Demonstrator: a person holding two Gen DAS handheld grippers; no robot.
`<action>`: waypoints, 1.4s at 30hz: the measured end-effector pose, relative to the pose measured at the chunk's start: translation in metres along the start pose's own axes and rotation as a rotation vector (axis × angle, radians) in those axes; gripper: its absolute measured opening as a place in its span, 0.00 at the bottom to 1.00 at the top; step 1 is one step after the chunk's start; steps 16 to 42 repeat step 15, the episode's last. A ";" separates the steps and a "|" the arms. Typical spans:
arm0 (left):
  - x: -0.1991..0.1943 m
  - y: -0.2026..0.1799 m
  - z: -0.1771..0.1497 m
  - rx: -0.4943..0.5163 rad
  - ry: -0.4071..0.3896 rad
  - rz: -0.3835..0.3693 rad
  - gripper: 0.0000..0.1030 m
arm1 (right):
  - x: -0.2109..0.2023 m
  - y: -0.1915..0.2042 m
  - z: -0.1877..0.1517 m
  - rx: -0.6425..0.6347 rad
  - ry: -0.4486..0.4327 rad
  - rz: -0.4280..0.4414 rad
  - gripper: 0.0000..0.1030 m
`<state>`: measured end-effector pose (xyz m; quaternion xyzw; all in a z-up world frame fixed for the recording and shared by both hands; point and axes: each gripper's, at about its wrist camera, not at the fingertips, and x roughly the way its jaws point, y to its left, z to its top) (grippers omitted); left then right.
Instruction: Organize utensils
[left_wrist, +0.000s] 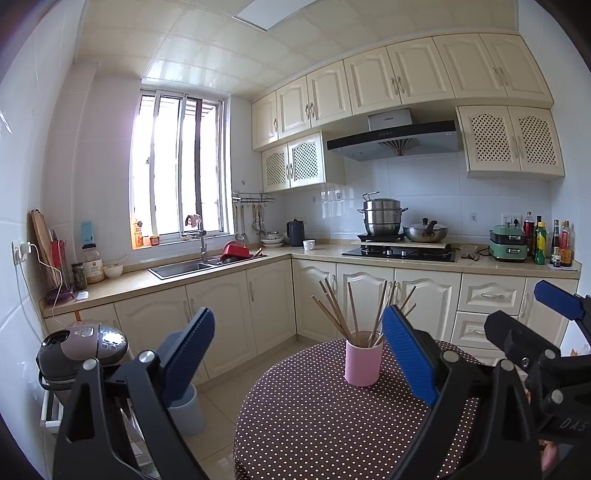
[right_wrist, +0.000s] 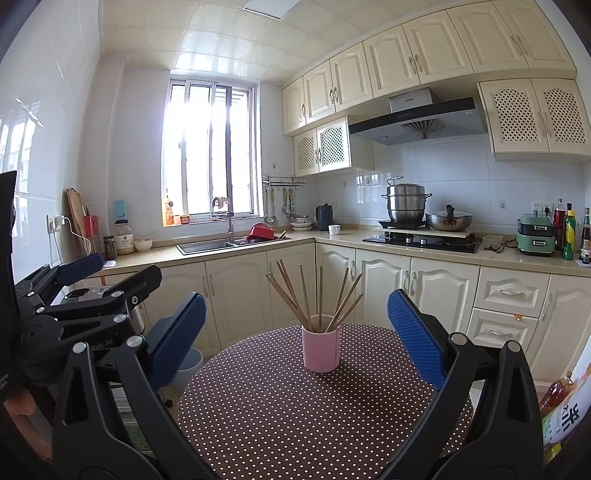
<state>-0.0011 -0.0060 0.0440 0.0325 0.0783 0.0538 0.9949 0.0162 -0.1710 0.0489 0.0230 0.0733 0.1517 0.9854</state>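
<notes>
Kitchen: cream cabinets (left_wrist: 236, 306), sink (left_wrist: 184, 267) under window. Round table (right_wrist: 295, 413), brown polka-dot cloth. Pink cup (right_wrist: 320, 349) upright on the table's far half, chopsticks (right_wrist: 314, 299) fanned inside. Left gripper (left_wrist: 299, 354) and right gripper (right_wrist: 295, 339) both spread wide, holding nothing.

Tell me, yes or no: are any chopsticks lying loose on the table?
No: every chopstick stands in the pink cup; the dotted table holds nothing else.
</notes>
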 end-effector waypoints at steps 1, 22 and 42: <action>0.000 0.000 0.000 -0.001 0.001 -0.001 0.88 | 0.000 0.000 0.000 -0.001 0.001 0.000 0.94; 0.014 -0.004 -0.005 -0.007 0.039 -0.021 0.88 | 0.009 -0.005 -0.004 0.010 0.019 -0.006 0.94; 0.014 -0.004 -0.005 -0.007 0.039 -0.021 0.88 | 0.009 -0.005 -0.004 0.010 0.019 -0.006 0.94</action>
